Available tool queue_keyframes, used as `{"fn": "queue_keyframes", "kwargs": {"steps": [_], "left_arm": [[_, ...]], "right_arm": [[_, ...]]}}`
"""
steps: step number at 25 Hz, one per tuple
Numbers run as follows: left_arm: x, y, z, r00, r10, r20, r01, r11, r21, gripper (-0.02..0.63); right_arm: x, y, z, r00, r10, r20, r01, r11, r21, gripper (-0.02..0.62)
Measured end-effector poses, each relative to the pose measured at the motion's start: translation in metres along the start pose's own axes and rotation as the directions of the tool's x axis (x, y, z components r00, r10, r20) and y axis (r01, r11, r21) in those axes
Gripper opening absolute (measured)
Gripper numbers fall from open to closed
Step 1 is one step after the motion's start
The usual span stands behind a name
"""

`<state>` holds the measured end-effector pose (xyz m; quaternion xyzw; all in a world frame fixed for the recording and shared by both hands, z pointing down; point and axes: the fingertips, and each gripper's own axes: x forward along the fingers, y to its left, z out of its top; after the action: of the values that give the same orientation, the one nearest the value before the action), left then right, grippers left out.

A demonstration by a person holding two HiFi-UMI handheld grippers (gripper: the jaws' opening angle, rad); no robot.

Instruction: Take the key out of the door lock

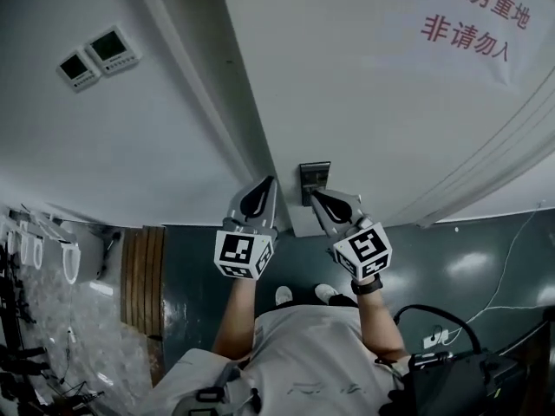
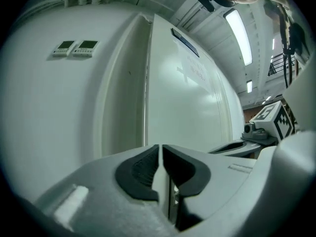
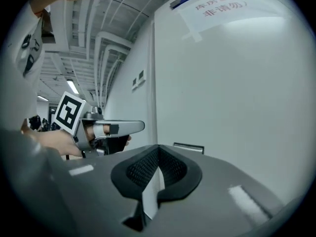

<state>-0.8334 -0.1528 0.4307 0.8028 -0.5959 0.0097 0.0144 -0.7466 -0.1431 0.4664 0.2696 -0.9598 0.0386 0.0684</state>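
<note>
A dark lock plate (image 1: 314,178) sits on the white door (image 1: 381,102) close to its edge. I cannot make out a key in it. My right gripper (image 1: 316,195) is shut and empty, its tip just under the lock plate (image 3: 188,147). My left gripper (image 1: 270,180) is shut too, with nothing in it, and points at the door frame (image 1: 217,111) left of the plate. The left gripper view shows its pads (image 2: 143,172) closed together before the door edge (image 2: 147,83), with the right gripper (image 2: 256,132) alongside. In the right gripper view the left gripper (image 3: 111,129) is at the left.
Two small wall control panels (image 1: 97,56) hang left of the door. A paper sign with red print (image 1: 473,16) is stuck high on the door. Below me are a dark floor, a wooden grate (image 1: 143,276), a black bag (image 1: 468,380) and a thin cable (image 1: 507,267).
</note>
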Motion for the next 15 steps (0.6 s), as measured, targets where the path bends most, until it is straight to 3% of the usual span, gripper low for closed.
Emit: {"fn": "queue_keyframes", "kwargs": {"steps": [2, 4, 9, 15], "left_arm": [[0.006, 0.003, -0.005, 1.000, -0.025, -0.006, 0.025, 1.000, -0.010, 0.158], [0.009, 0.007, -0.008, 0.999, -0.044, -0.012, 0.044, 0.999, -0.006, 0.209], [0.035, 0.004, -0.017, 0.991, -0.134, -0.020, 0.134, 0.991, -0.019, 0.232], [0.045, 0.011, -0.010, 0.988, -0.149, 0.048, 0.150, 0.989, -0.018, 0.224]], "right_arm": [[-0.006, -0.006, -0.010, 0.999, -0.048, -0.020, 0.048, 0.999, 0.018, 0.006], [-0.011, -0.010, -0.018, 0.996, -0.084, -0.033, 0.085, 0.996, 0.037, 0.006], [-0.031, -0.028, -0.051, 0.975, -0.199, -0.097, 0.210, 0.970, 0.124, 0.006], [-0.048, -0.028, -0.113, 0.945, -0.247, -0.213, 0.297, 0.922, 0.249, 0.006]]}}
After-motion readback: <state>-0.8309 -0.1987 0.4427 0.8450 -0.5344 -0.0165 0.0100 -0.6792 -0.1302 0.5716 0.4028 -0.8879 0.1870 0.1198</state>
